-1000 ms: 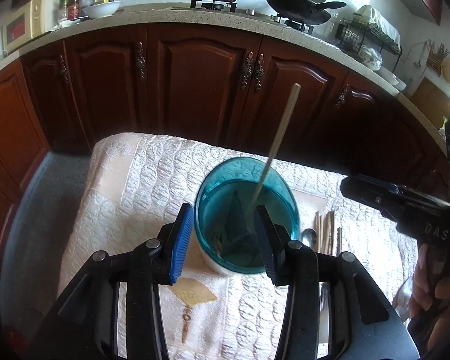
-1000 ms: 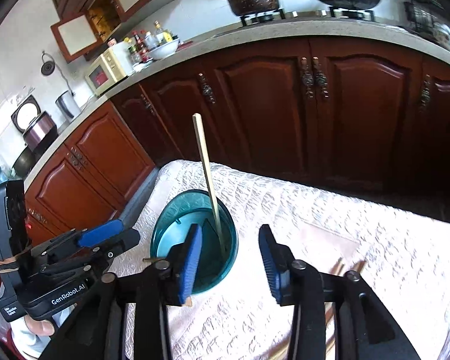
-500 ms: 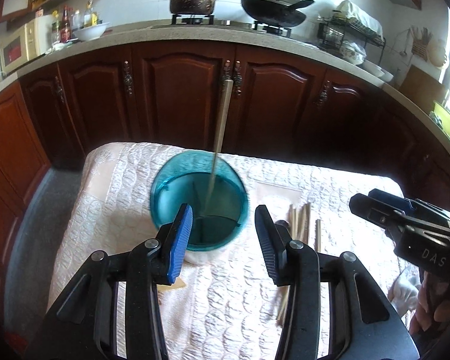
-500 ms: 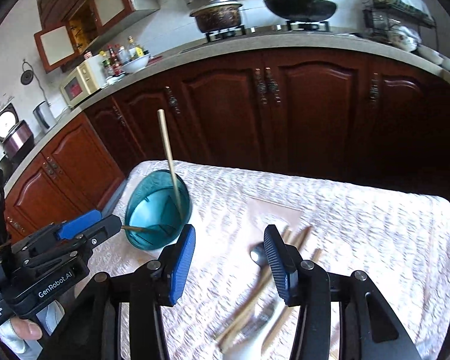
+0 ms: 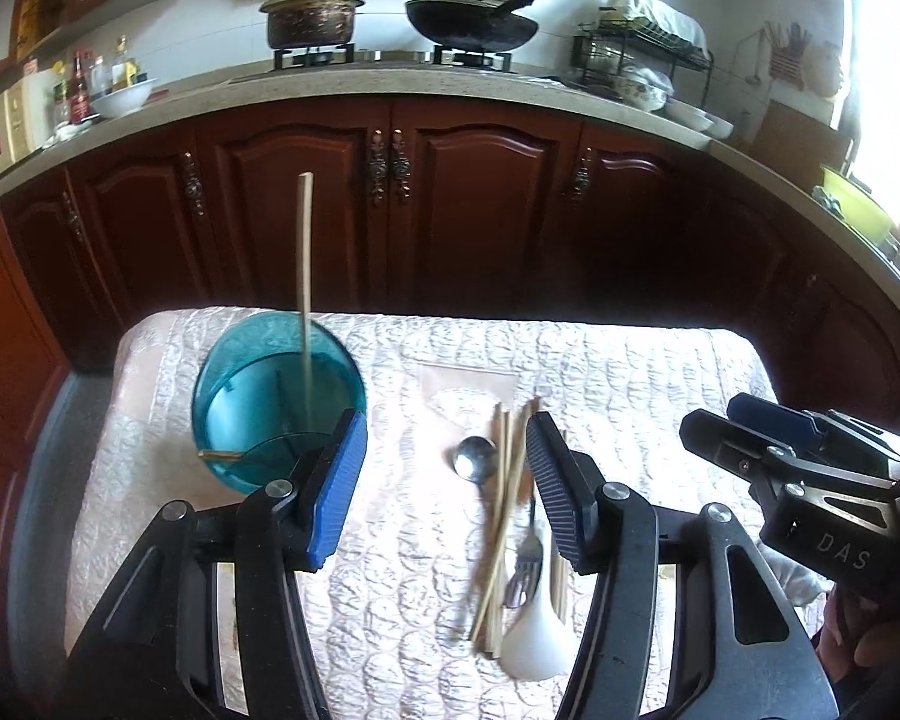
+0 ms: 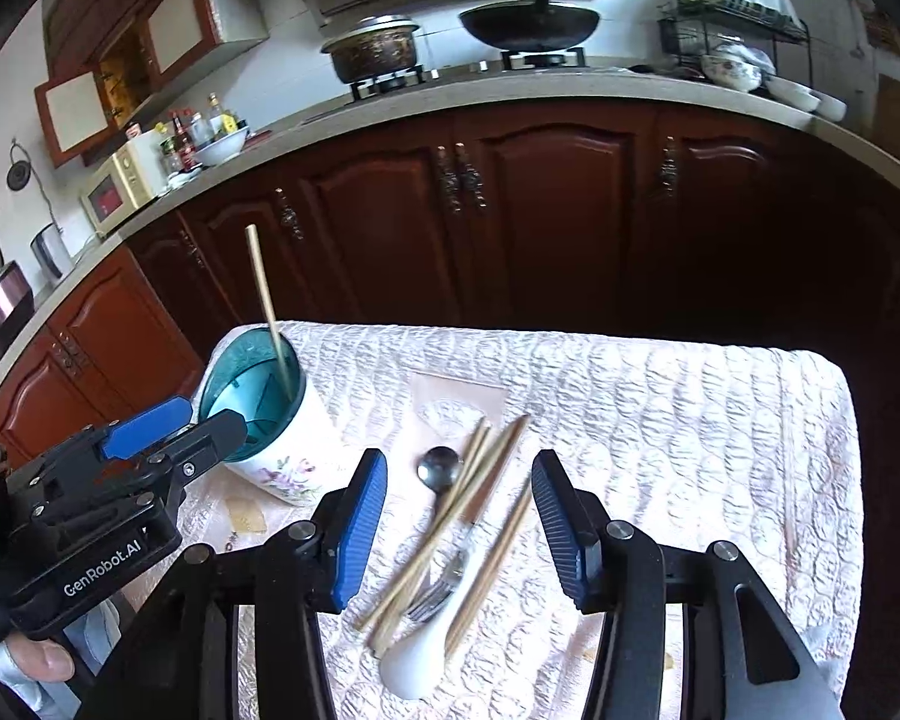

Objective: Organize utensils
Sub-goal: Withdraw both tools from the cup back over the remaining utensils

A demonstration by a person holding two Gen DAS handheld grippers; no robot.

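Note:
A teal-rimmed utensil holder (image 5: 279, 402) (image 6: 252, 384) stands at the table's left with one chopstick (image 5: 304, 276) (image 6: 264, 300) upright in it. To its right lies a pile: wooden chopsticks (image 5: 504, 504) (image 6: 450, 522), a metal spoon (image 5: 476, 459) (image 6: 440, 468), a fork (image 5: 525, 570) (image 6: 438, 594) and a white spoon (image 5: 534, 636) (image 6: 414, 660). My left gripper (image 5: 444, 486) hovers over the pile, jaws opening, with nothing gripped. My right gripper (image 6: 459, 525) is above the same pile; its jaws are also opening and hold nothing.
The table wears a quilted white cloth (image 5: 630, 372) and ends just behind the holder. Dark wooden cabinets (image 5: 450, 210) stand close behind it. On the counter sit a pot (image 5: 309, 18) and a wok (image 5: 471, 24).
Both grippers have swung right, from the holder to over the utensil pile. The left jaws have spread wider. The chopstick stays standing in the holder.

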